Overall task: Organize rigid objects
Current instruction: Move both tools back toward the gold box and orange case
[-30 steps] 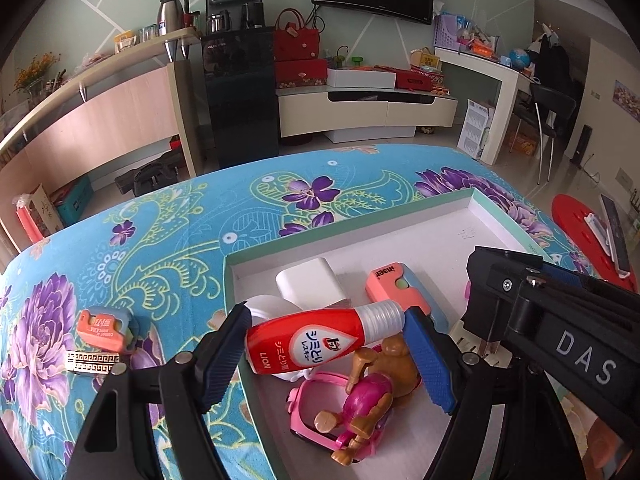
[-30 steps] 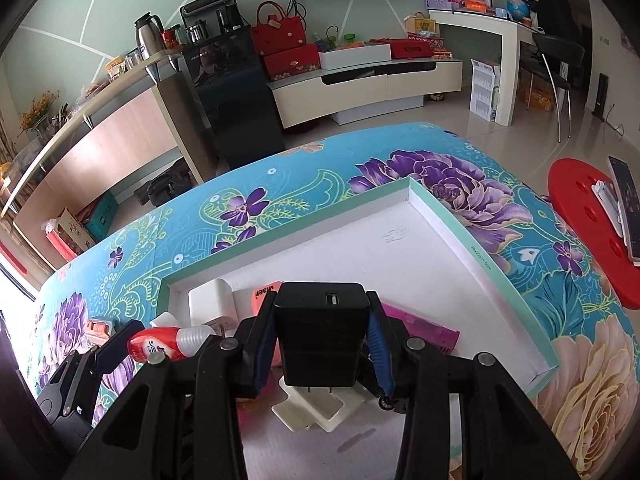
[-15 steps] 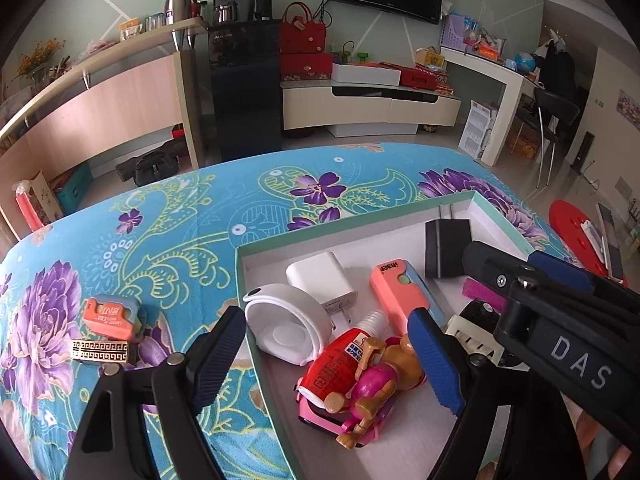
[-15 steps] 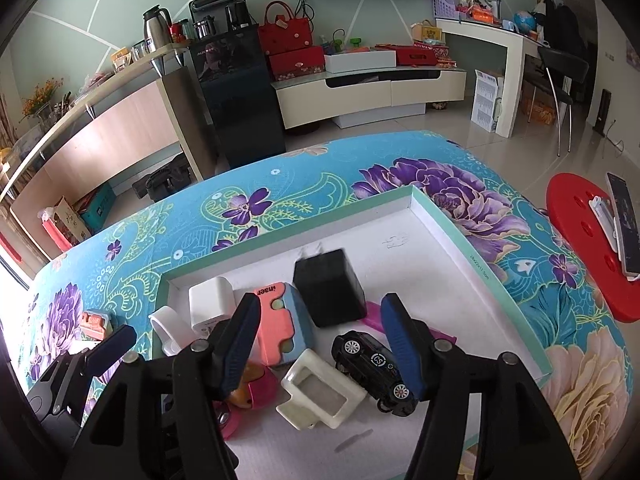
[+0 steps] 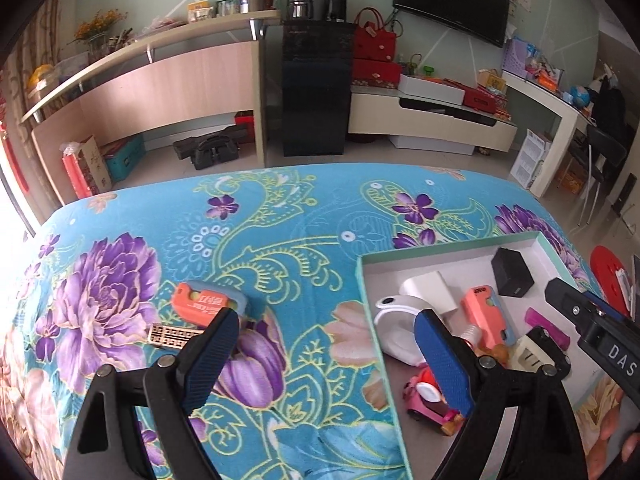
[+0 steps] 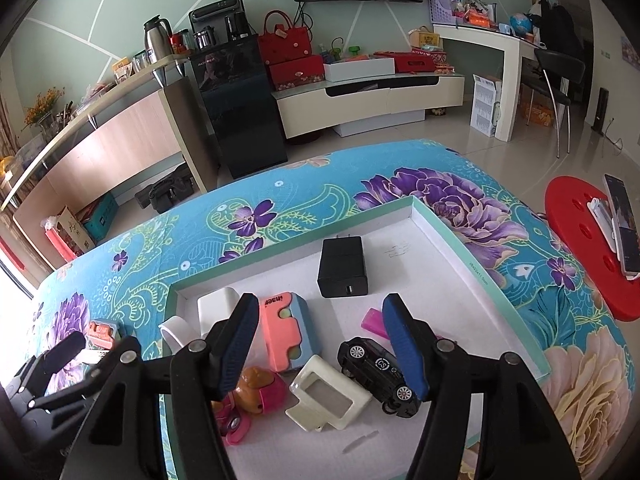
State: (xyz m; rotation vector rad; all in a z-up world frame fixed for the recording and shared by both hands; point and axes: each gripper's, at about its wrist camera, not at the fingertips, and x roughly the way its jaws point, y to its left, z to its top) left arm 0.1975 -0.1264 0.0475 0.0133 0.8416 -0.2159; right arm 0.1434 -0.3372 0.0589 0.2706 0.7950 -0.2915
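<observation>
From the left wrist camera: the left gripper [image 5: 324,354] hangs with its blue-padded jaws spread wide and empty over a table draped in a turquoise floral cloth [image 5: 280,216]. Just beyond its left finger lie an orange-and-blue box [image 5: 208,303] and, touching its near side, a small gold patterned piece [image 5: 170,336] — both on the cloth, outside the tray. To the right sits the shallow white tray [image 5: 452,245] with a mint-green rim, crowded along its near-left side with a white ring-shaped item [image 5: 394,320], a white charger [image 5: 430,292] and a pink toy car [image 5: 430,400].

From the right wrist camera: the right gripper [image 6: 324,346] is likewise wide apart and holds nothing, poised above the tray's near half. A black USB charger [image 6: 342,268] lies alone in the middle of the tray, prongs pointing away. Nearer the jaws are a coral-and-blue case [image 6: 286,332], a cream rectangular frame [image 6: 330,400] and a black toy car [image 6: 378,374] — the car touching the frame's right corner. A magenta stick [image 6: 372,322] lies partly hidden behind the right finger.
</observation>
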